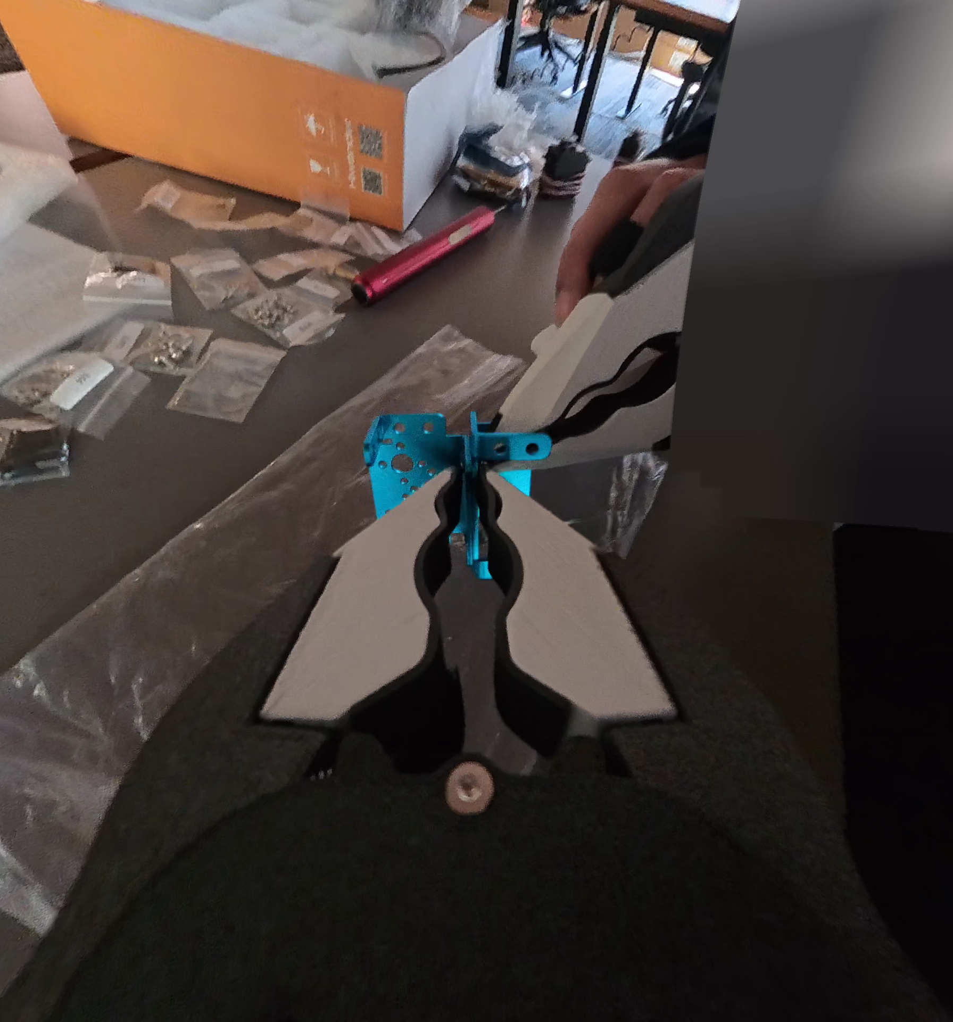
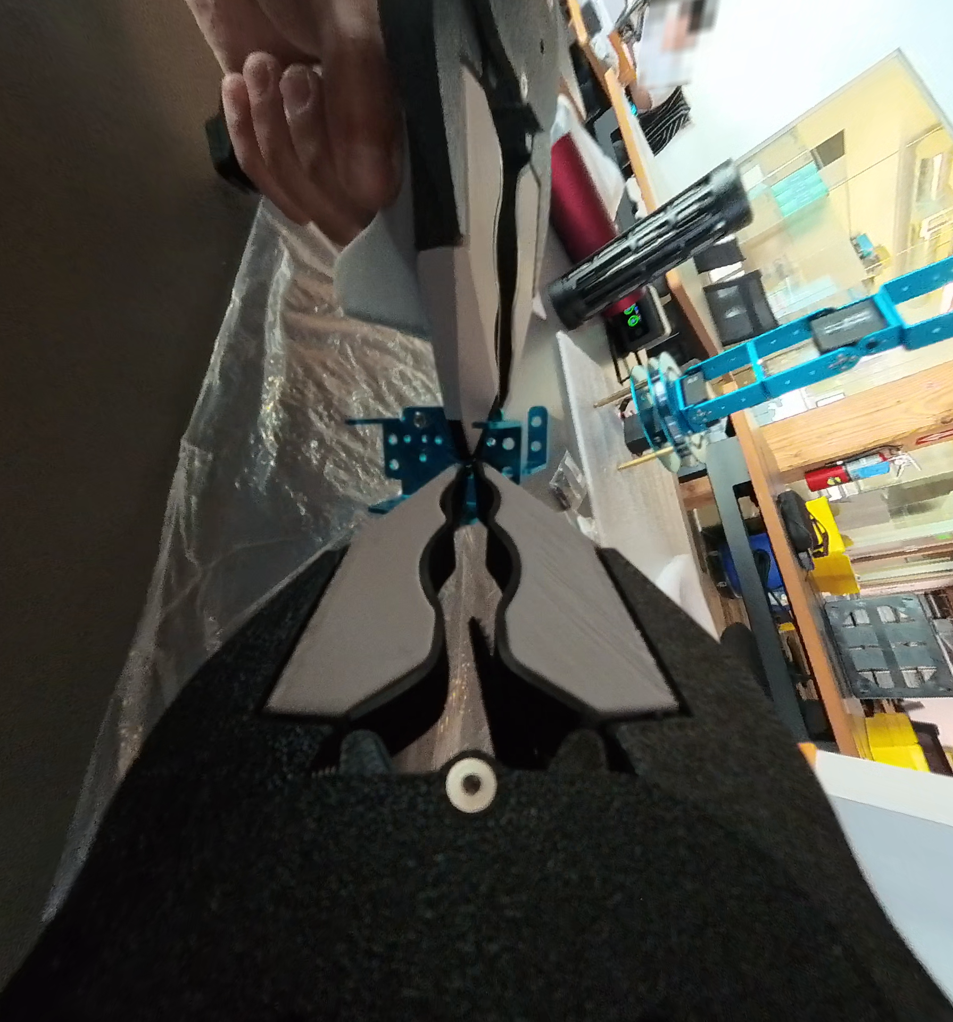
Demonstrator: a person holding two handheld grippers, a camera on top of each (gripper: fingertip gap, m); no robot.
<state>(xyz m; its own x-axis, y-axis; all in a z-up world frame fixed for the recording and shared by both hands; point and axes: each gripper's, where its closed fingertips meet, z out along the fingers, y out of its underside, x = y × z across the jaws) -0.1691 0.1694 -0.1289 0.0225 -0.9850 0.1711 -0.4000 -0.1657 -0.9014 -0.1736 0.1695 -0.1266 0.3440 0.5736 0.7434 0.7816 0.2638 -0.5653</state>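
Blue anodised metal fills the centre of both views: a perforated blue bracket (image 1: pixel 407 464) held up above a grey tabletop (image 1: pixel 131 509) by 2 grippers at once. The left gripper (image 1: pixel 469 481) has its jaws together on a thin flange of the bracket, which runs back between the fingers toward 6 o'clock. The right gripper (image 1: pixel 510 442) comes in from 2 o'clock in the left wrist view, and its tips meet the bracket at a short holed tab. In the right wrist view the right gripper (image 2: pixel 471 470) is likewise clamped on a blue edge, with the left gripper (image 2: pixel 482 412) reaching down from 12 o'clock, a hand (image 2: pixel 319 127) on its grip.

Whether this is 1 bracket or 2 pieces mated is not clear from either view.

Held so near the tips, the thin metal could twist; both grips would do well to keep square and steady, neither pulling against the other.

Under the bracket lies a crumpled clear plastic bag (image 1: pixel 148 619). At 10 o'clock sit small bags of screws (image 1: pixel 225 309), at 11 o'clock a red screwdriver (image 1: pixel 424 254), beyond it an orange box (image 1: pixel 214 105). A blue metal arm assembly (image 2: pixel 828 343) stands at 3 o'clock in the right wrist view.
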